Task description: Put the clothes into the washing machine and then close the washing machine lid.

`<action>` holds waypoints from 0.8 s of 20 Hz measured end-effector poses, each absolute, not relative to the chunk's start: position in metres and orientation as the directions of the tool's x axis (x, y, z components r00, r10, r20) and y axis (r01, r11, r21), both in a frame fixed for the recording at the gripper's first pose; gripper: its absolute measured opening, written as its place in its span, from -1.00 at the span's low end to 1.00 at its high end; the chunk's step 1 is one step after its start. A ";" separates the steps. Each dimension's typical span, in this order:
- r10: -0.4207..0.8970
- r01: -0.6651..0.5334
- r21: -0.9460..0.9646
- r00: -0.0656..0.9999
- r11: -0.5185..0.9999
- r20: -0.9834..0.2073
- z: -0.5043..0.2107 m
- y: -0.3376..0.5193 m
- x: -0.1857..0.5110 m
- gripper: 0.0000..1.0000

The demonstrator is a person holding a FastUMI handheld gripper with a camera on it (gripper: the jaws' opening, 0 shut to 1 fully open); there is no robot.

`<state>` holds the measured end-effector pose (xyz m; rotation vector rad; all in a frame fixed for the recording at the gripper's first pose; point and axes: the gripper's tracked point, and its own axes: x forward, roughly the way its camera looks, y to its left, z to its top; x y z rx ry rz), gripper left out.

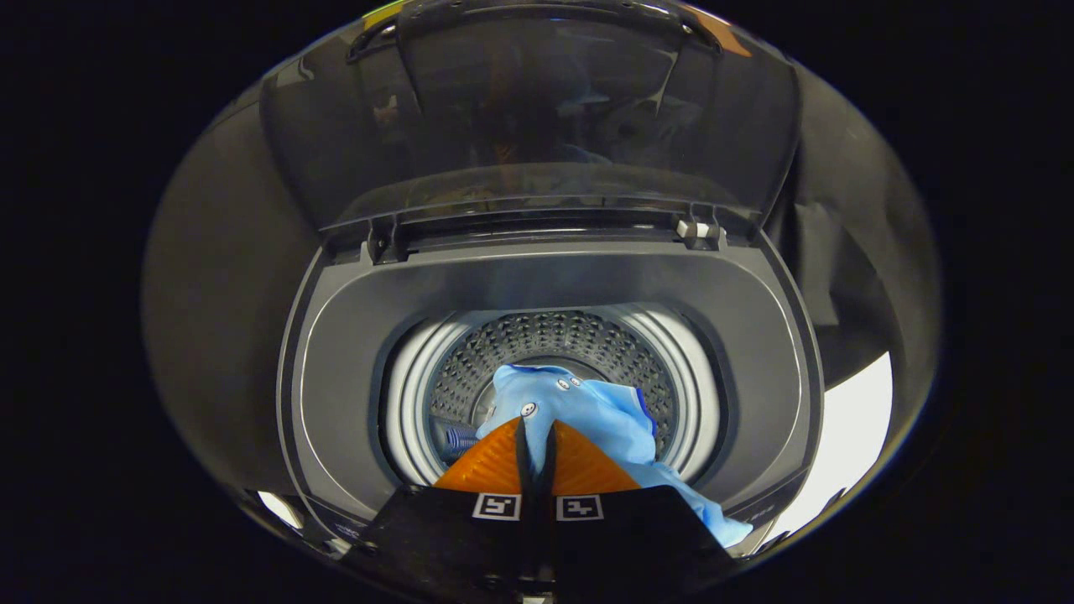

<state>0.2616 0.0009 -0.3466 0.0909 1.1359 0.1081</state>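
Observation:
I look down into a top-loading washing machine [352,352] whose tinted lid [537,117] stands upright behind the opening. My gripper [535,424] hangs over the near side of the perforated steel drum [554,335], its fingers pressed together on a light blue buttoned shirt [596,411]. From the fingertips the shirt bunches out over the drum. One end of it trails back past the right finger and lies over the machine's front rim [722,528].
A small ribbed blue part [459,436] shows inside the drum just left of the fingers. Dark cloth walls stand close on both sides of the machine. A strip of pale floor [856,436] shows to its right.

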 end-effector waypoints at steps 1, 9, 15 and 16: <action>0.131 -0.033 0.129 0.424 0.991 -0.896 -0.345 0.001 0.262 -0.97; 0.111 -0.083 0.087 0.356 0.993 -0.928 -0.356 0.001 0.248 0.91; 0.124 -0.078 0.102 0.367 0.992 -0.922 -0.348 0.005 0.248 0.93; 0.124 -0.078 0.103 0.369 0.992 -0.921 -0.346 0.005 0.248 0.93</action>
